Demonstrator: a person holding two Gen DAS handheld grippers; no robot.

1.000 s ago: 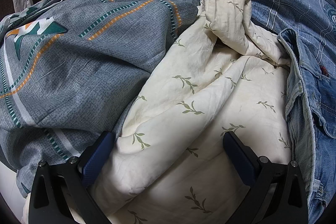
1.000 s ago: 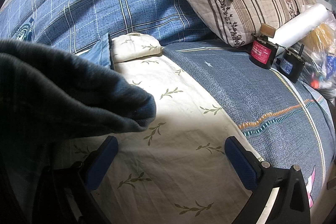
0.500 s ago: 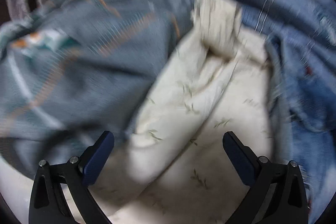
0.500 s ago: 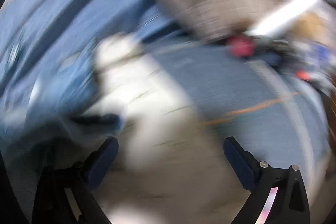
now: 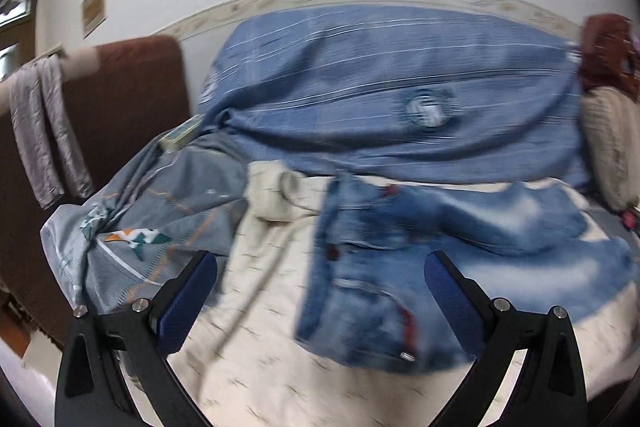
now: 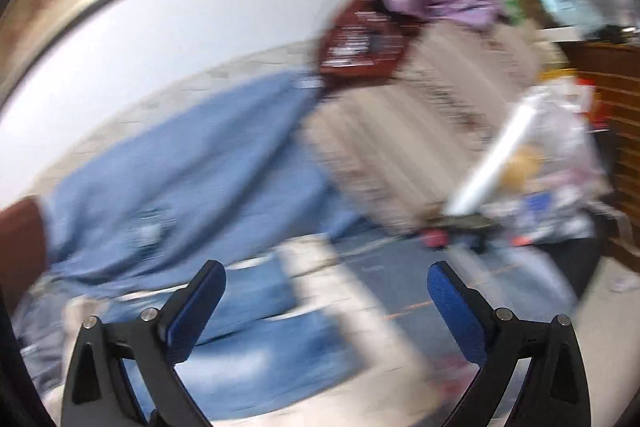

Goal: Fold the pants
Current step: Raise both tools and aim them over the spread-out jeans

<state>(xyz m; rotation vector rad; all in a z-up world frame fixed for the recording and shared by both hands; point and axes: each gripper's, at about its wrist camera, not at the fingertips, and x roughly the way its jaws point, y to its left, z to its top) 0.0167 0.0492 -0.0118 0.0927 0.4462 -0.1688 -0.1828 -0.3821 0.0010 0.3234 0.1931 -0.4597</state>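
Blue denim pants [image 5: 384,267] lie spread, rumpled, on the cream leaf-print sheet [image 5: 256,367].

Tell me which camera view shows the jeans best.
The left wrist view. There the jeans lie spread on the cream sheet, with waistband and pocket area readable ahead of the open left tool. The right wrist view is heavily blurred and catches only a streaked denim patch at lower left.

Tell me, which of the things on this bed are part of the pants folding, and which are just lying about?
For the job: the jeans, the left gripper, the right gripper, both open and empty.

Lying about: blue plaid blanket, cream leaf-print quilt, grey patterned sheet, striped pillow, plastic bag.
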